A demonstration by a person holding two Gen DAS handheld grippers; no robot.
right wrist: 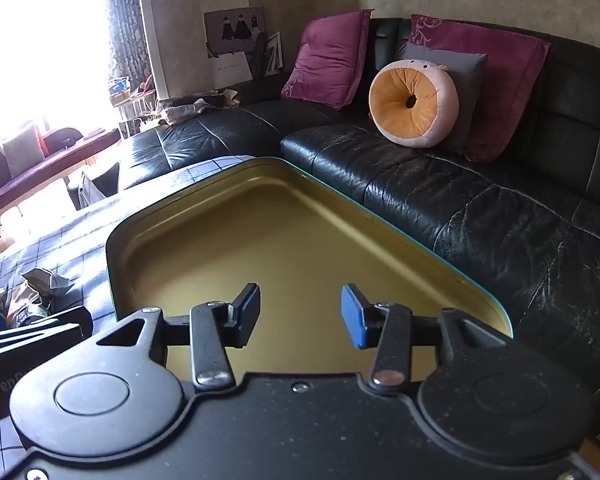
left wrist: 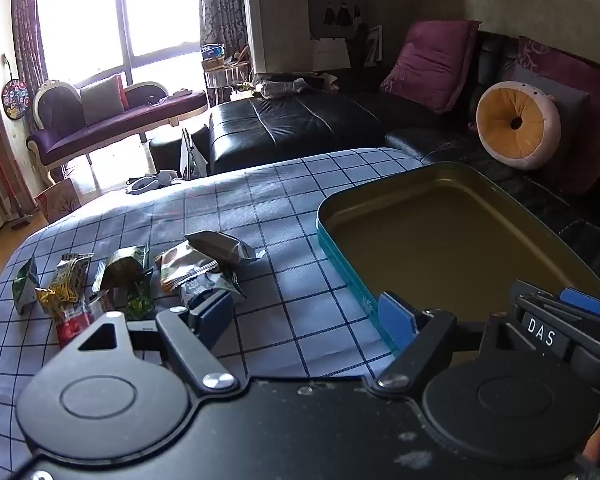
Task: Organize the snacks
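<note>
The left gripper stands wide apart and holds nothing; between its fingers shows only the checked cloth. Its right finger sits just at the near corner of the tin, a shallow teal box with a gold inside and nothing in it. The snacks lie in a loose heap on the cloth ahead and to the left of this gripper, close by its left finger; whether the finger touches the nearest packet cannot be told.

The right gripper also gapes open and empty, hanging over the near edge of the tin, whose gold floor fills the space between and ahead of its fingers. Off to its left the snacks show partly. A black sofa lies beyond the tin.
</note>
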